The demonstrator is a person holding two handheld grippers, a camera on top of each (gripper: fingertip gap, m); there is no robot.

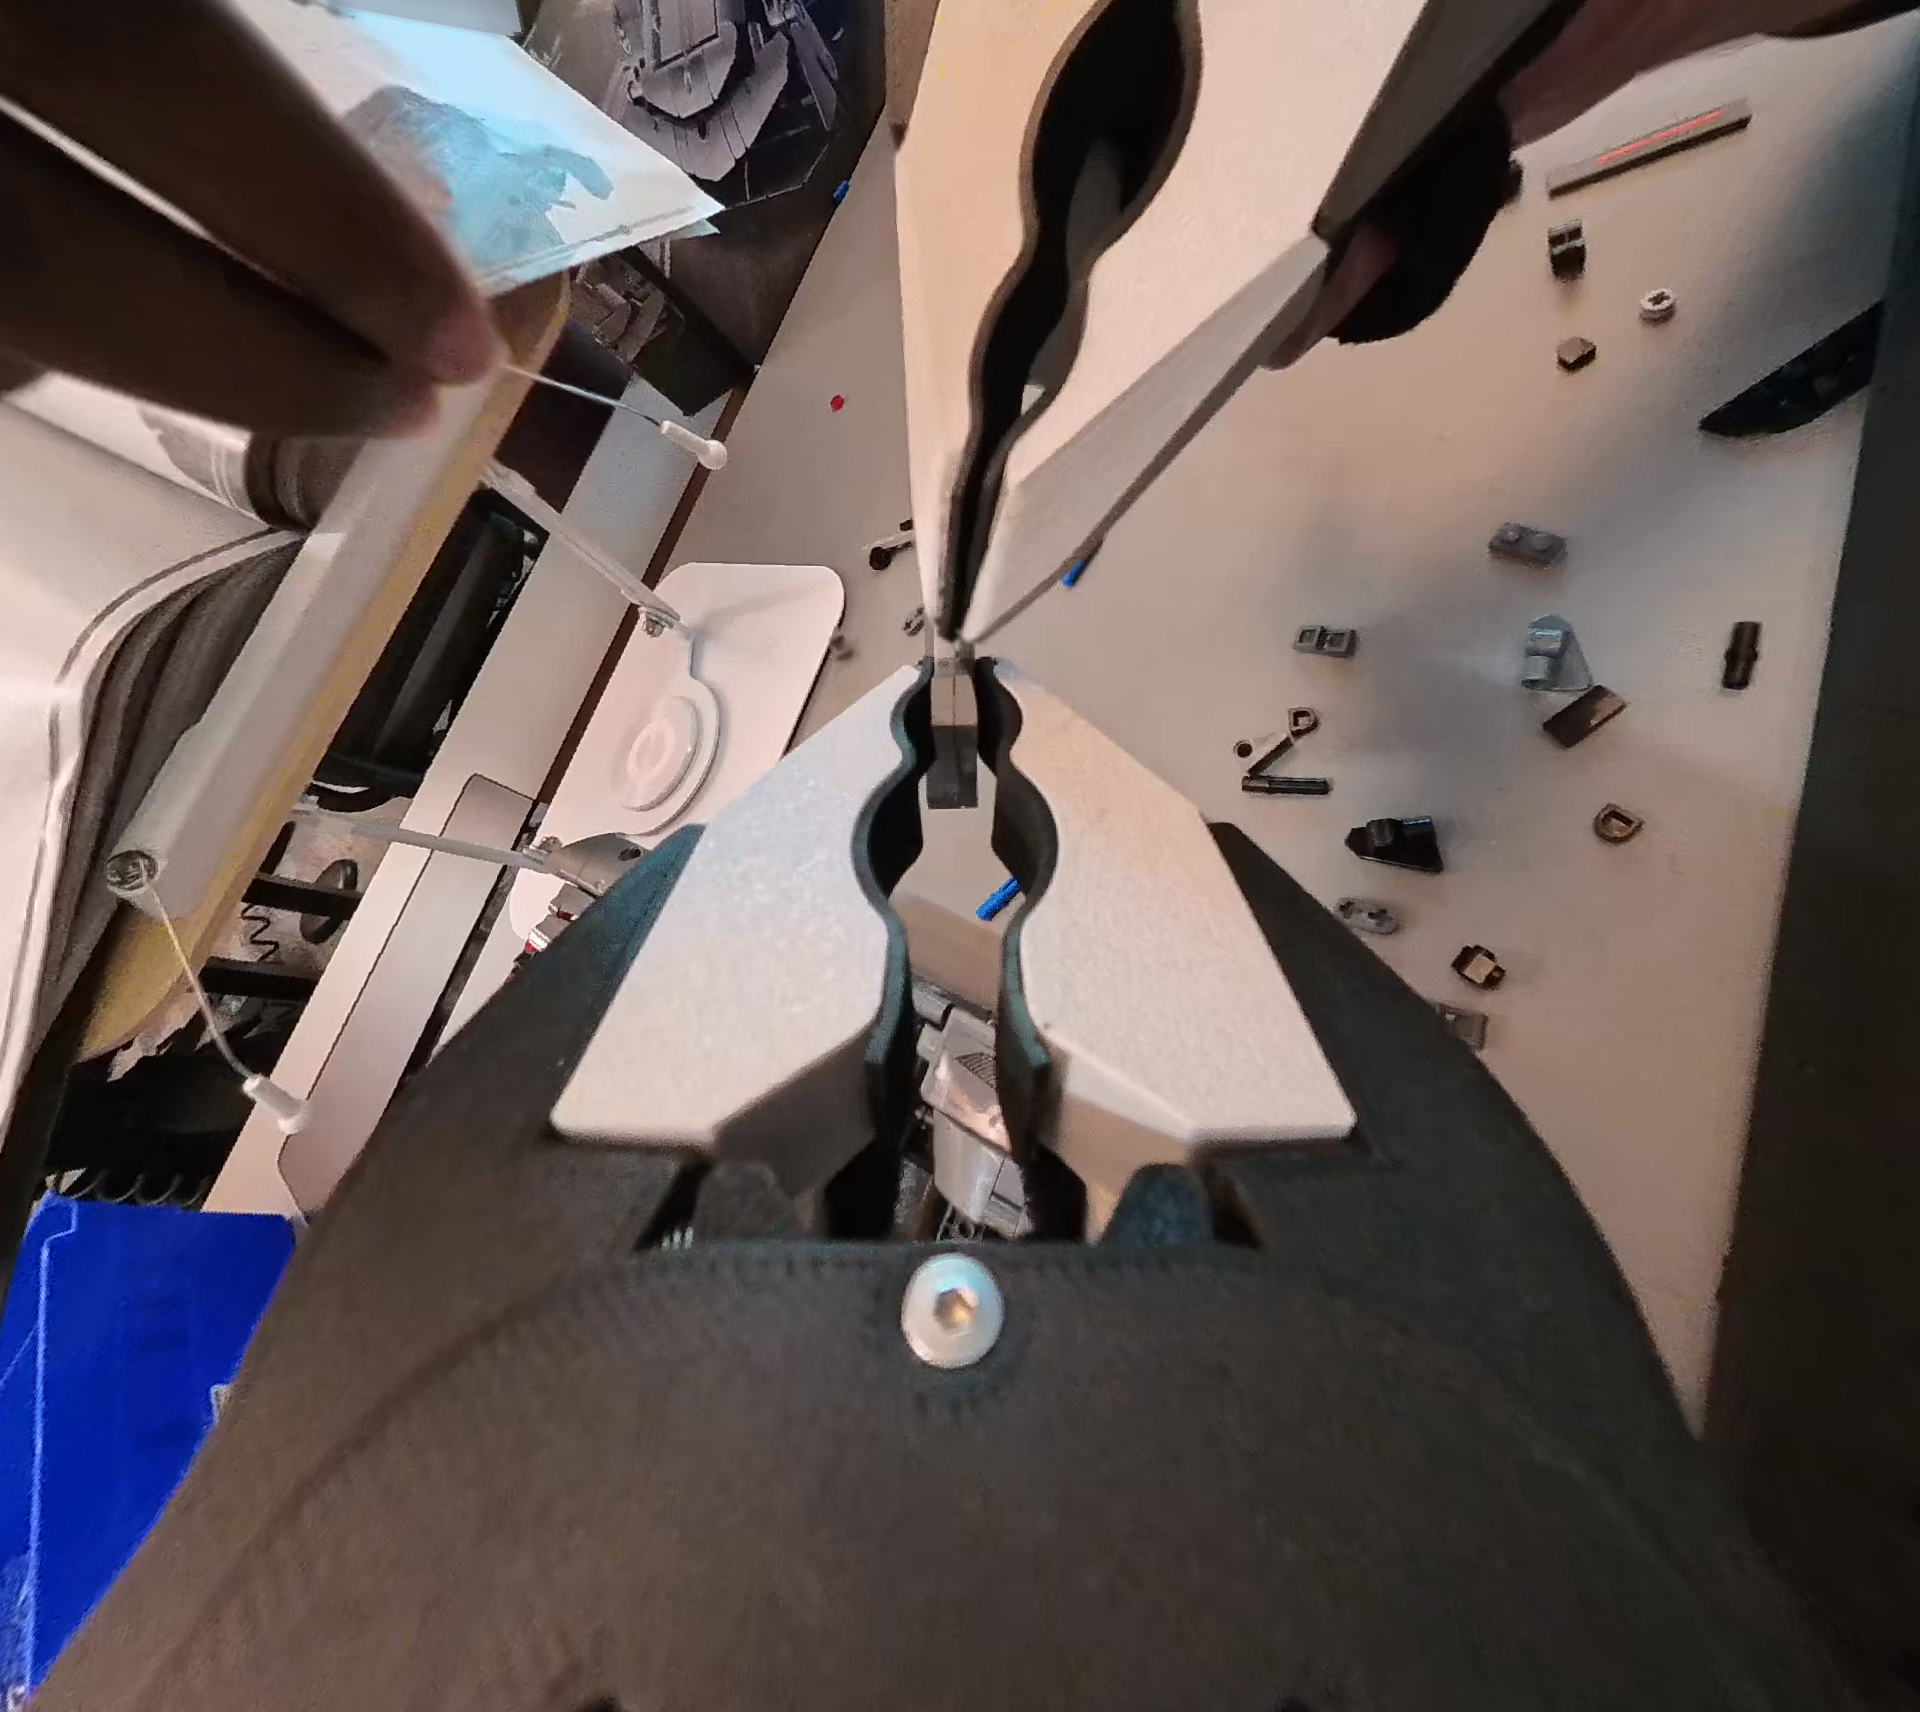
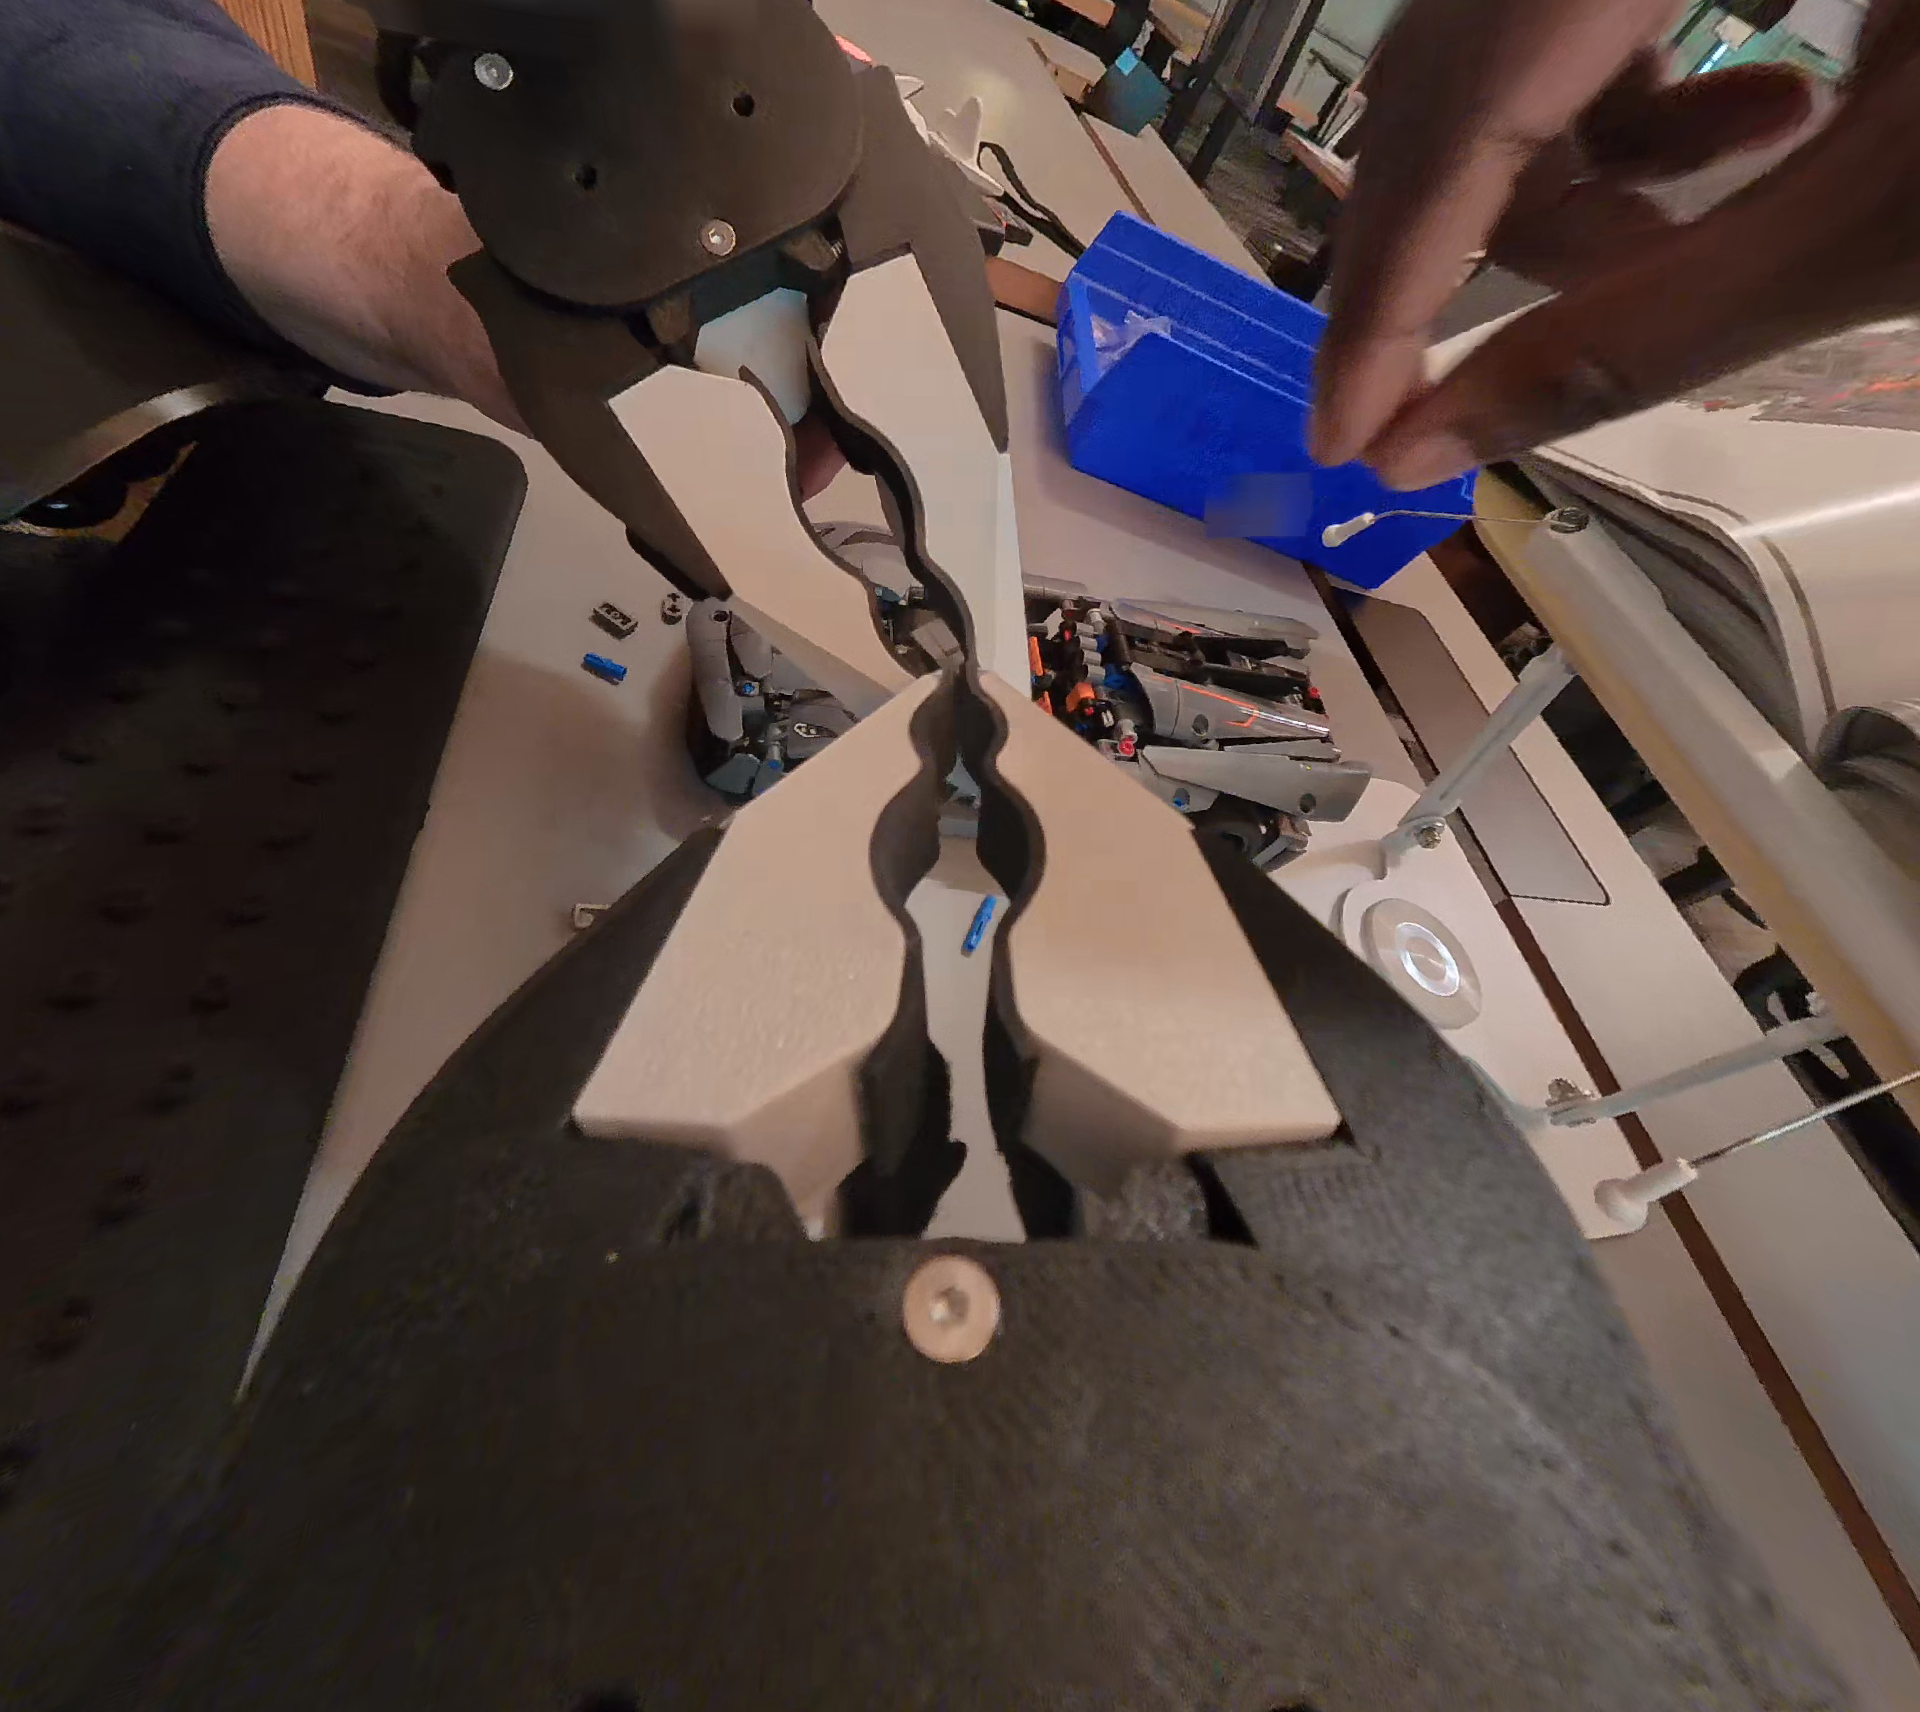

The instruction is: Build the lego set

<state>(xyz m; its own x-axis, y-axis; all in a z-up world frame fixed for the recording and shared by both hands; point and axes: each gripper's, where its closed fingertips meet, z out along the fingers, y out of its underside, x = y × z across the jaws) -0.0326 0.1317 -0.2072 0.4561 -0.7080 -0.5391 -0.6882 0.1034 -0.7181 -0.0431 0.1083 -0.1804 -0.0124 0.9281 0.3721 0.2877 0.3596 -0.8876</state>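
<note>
Grey and black brick (image 1: 952, 743), small and flat-sided, sits pinched between the tips of the left gripper (image 1: 951, 675) in the left wrist view. Right gripper (image 1: 951, 623) comes in from ahead, tip to tip with the left one, its fingers pressed together on the far end of the same brick. Loose pieces (image 1: 1455, 779), mostly black and grey, lie scattered on the white table (image 1: 1299, 467) to the right of the grippers. Blue pin (image 1: 997, 895) lies on the table beneath the left fingers. Part of the grey model (image 1: 971, 1112) shows through the gap low between them. A hand (image 1: 239, 208) fills the upper left, over a booklet (image 1: 499, 135).

Right wrist view: right gripper (image 2: 961, 696) closed at the tips, meeting the left gripper (image 2: 951, 670) ahead; the brick itself is hidden between the tips. Only this view shows the grey model (image 2: 1195, 717) at length: a long grey build with orange, blue and red details, lying on the table (image 2: 1143, 987) just beyond the tips. Blue bin (image 2: 1195, 374) stands farther off to the right. Black mat (image 2: 208, 727) lies to the left. Blue pin (image 2: 978, 922) shows under the right fingers. The hand (image 2: 1610, 208) hangs at upper right.
</note>
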